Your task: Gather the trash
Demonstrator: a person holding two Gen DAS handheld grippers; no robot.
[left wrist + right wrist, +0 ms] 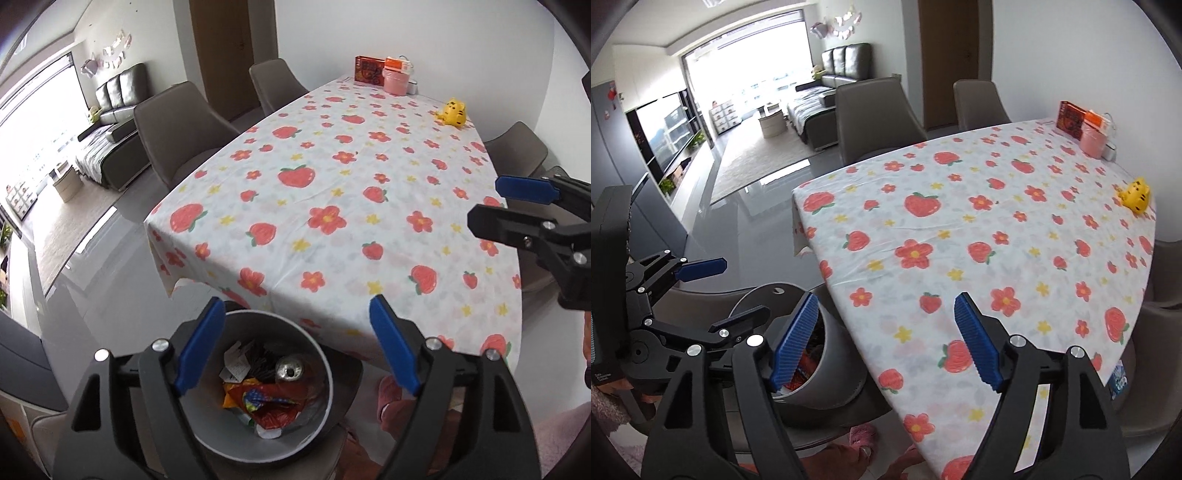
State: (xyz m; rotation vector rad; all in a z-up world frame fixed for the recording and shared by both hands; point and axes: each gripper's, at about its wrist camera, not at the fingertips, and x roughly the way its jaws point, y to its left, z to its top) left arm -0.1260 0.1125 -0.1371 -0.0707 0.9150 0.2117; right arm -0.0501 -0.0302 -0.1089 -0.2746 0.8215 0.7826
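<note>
The long dining table point(332, 192), under its white cloth printed with red strawberries and flowers, looks bare of litter over the near half. At the far end stand only a red printed box point(369, 70), a pink round tub with an orange lid point(397, 79) and a small yellow tiger toy point(453, 112), none of which reads as rubbish to me.

Beside the near table edge, apparently on a grey chair seat, sits the round grey waste bin point(321, 402), and that is where the trash lies: crumpled red and yellow wrappers point(266, 402), a silver can point(290, 371) and white paper scraps point(236, 363), all inside it.

The left gripper point(297, 345) hangs over the bin mouth, blue pads spread wide, nothing between them. The right gripper point(886, 339) is also released and empty, over the table edge.

If more is to be gathered, I would scan the far end and floor first, and keep each drop centred over the bin opening, clear of the overhanging cloth.
</note>
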